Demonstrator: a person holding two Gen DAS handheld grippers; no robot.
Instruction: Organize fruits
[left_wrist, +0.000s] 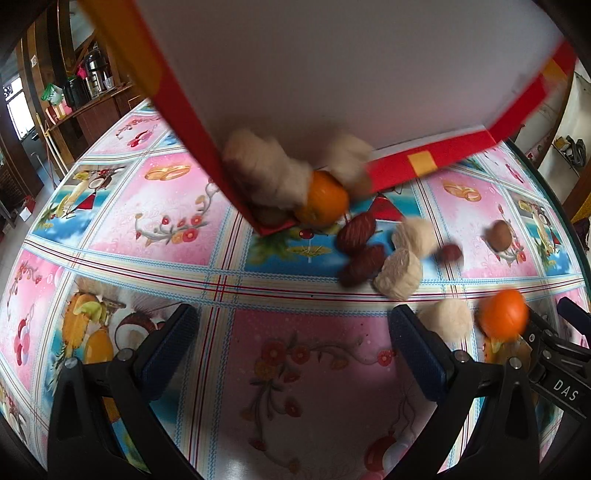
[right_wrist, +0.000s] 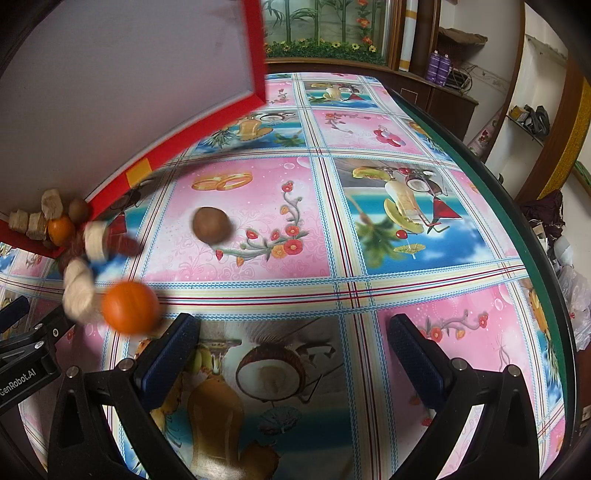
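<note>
A red cardboard box with a pale grey inside (left_wrist: 332, 66) hangs tilted over the table's glossy fruit-and-flower patterned cloth (left_wrist: 295, 369), its low corner heaped with pale chunks and an orange fruit (left_wrist: 325, 199). Dark red dates (left_wrist: 356, 230), a brown round fruit (right_wrist: 212, 225) and a second blurred orange fruit (right_wrist: 129, 306) lie scattered on the cloth. The left gripper (left_wrist: 295, 332) and right gripper (right_wrist: 295, 332) both stand with fingers wide apart, holding nothing.

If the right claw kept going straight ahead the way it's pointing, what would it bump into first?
Probably nothing soon. The right claw is open, and ahead lies only bare tablecloth. The brown fruit and the orange fruit sit off to its left, though depth is hard to judge.
</note>
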